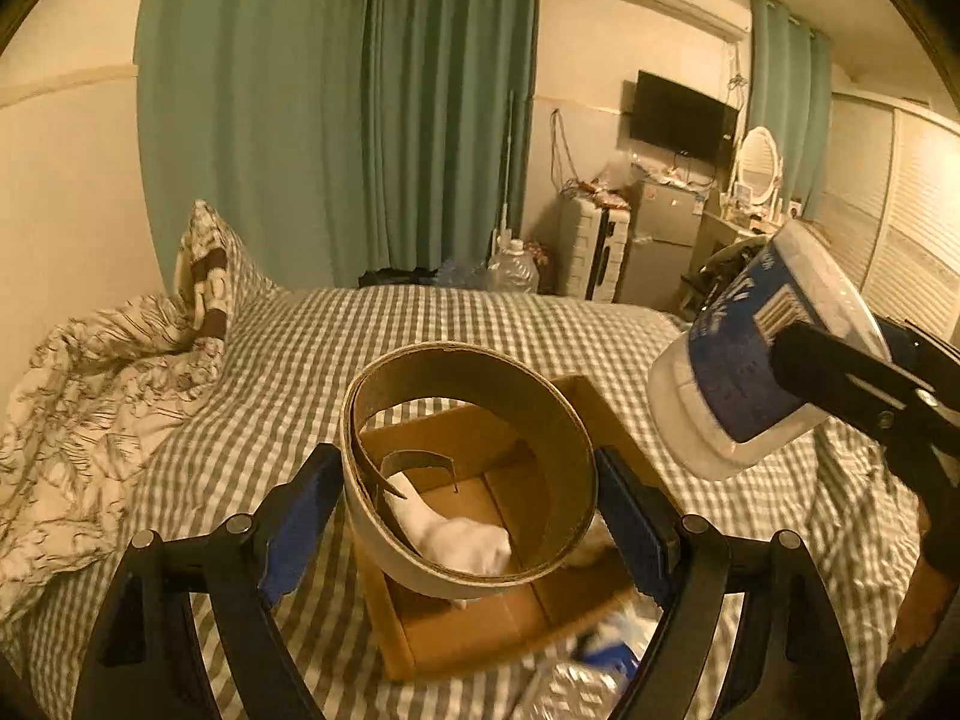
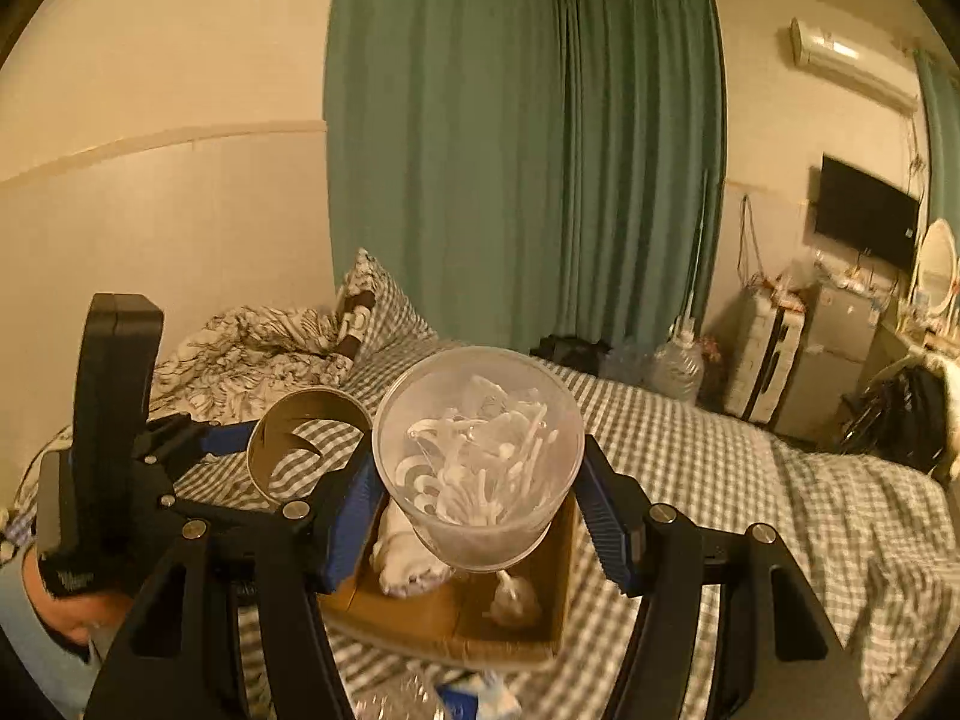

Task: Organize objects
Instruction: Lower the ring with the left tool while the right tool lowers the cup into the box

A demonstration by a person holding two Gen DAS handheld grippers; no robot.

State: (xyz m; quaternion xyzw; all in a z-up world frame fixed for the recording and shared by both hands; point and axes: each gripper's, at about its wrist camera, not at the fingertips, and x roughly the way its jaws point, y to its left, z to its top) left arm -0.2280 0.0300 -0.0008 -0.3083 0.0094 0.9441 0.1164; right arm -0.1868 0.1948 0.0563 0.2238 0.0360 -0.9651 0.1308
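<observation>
My left gripper (image 1: 471, 507) is shut on a coiled brown belt (image 1: 468, 468) and holds it above an open cardboard box (image 1: 474, 630) on the bed. A white sock (image 1: 462, 540) lies in the box. My right gripper (image 2: 477, 501) is shut on a clear plastic cup of cotton swabs (image 2: 480, 456) above the same box (image 2: 456, 618). In the left wrist view the cup (image 1: 744, 360) with its blue label hangs at the right. In the right wrist view the belt (image 2: 306, 450) is at the left.
The bed has a grey checked sheet (image 1: 336, 348) and a crumpled floral duvet (image 1: 96, 396) at the left. A blue-and-white packet (image 1: 606, 654) and foil lie before the box. Green curtains (image 1: 360, 108), a water jug (image 1: 513, 267) and furniture stand beyond.
</observation>
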